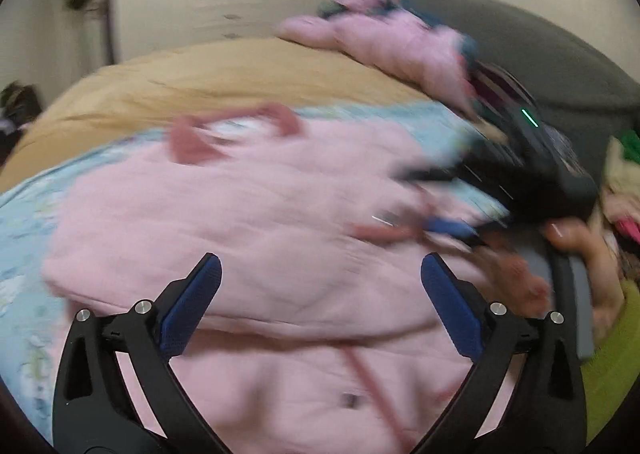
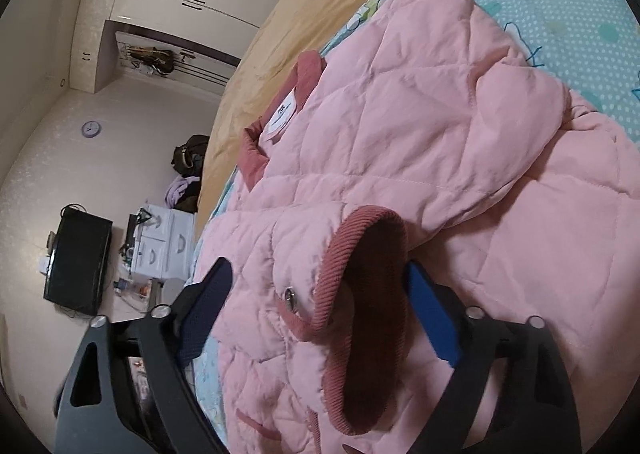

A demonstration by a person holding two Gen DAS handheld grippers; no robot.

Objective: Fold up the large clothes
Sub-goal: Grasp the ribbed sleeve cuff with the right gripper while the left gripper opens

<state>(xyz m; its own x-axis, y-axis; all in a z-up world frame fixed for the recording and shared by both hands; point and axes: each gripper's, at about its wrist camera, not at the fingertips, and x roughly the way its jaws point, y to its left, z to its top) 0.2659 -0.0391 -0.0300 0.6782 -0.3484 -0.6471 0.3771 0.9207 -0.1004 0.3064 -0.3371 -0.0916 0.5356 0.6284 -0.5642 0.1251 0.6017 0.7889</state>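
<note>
Two views. Left wrist: left gripper (image 1: 320, 294) hovers, jaws released, above the pink quilted jacket (image 1: 240, 222) spread on the bed (image 1: 200, 74). Right wrist: right gripper (image 2: 320, 302), jaws spread around the jacket's ribbed cuff (image 2: 352, 254), not clenched.

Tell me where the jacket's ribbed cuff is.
Right wrist view, lower centre: the ribbed cuff lies between the open right hand-held gripper's fingers, beside a metal snap.

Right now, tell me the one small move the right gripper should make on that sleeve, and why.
Probably close the right gripper on the sleeve cuff. Its fingers stand wide open on either side of the dark pink ribbed cuff, which lies across the pink quilted jacket on the bed sheet. The left gripper is also open above the jacket, holding nothing, so nothing is secured yet.
</note>
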